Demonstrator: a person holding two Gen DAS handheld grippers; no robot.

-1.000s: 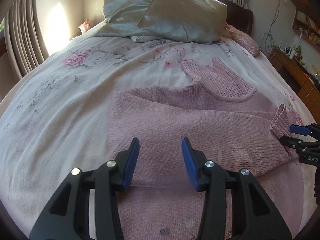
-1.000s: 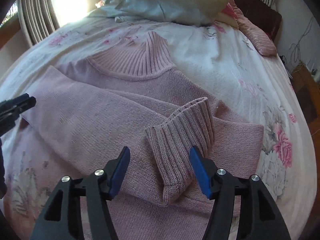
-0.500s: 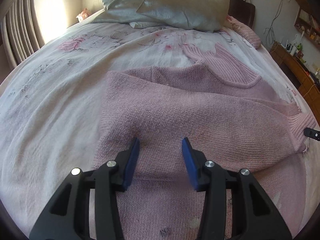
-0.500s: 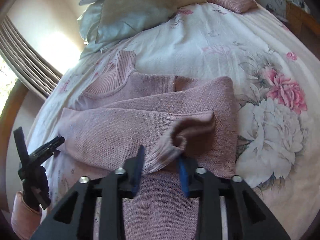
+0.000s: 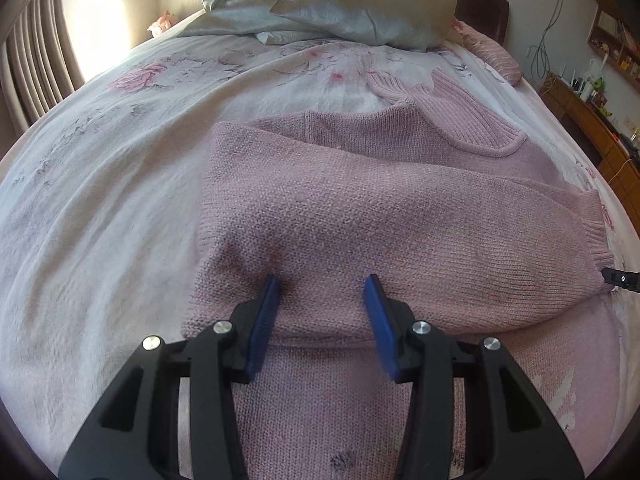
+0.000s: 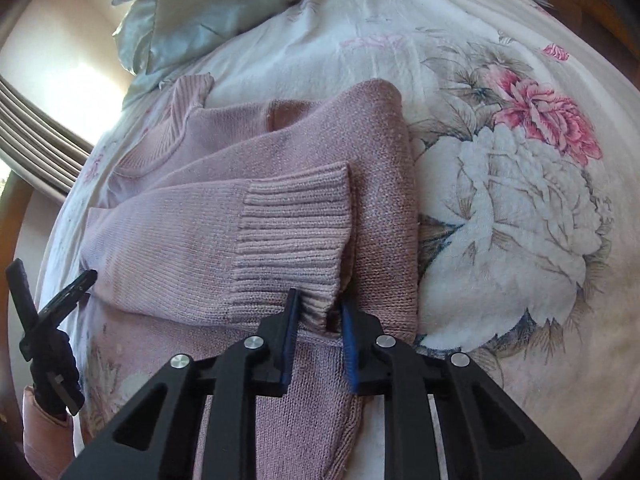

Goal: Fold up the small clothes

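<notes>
Ribbed cuff (image 6: 294,236) now flat, sweater (image 5: 360,216) edge beside bare bedspread (image 6: 520,220).

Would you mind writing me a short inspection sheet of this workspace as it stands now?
Surface: bed with white floral bedspread, rumpled.
Job's things: pink knitted turtleneck sweater lying flat, one sleeve folded across the body; its ribbed cuff lies on top.
Clutter: silvery satin pillows and a pink striped cushion at the head of the bed.
Grippers: left gripper open, pads resting on the sweater; right gripper narrowly parted around the cuff's edge, grip not certain.
Cables: wires hanging on the wall beside the bed.
Surroundings: pleated curtain with sunlight, wooden furniture with small items.
</notes>
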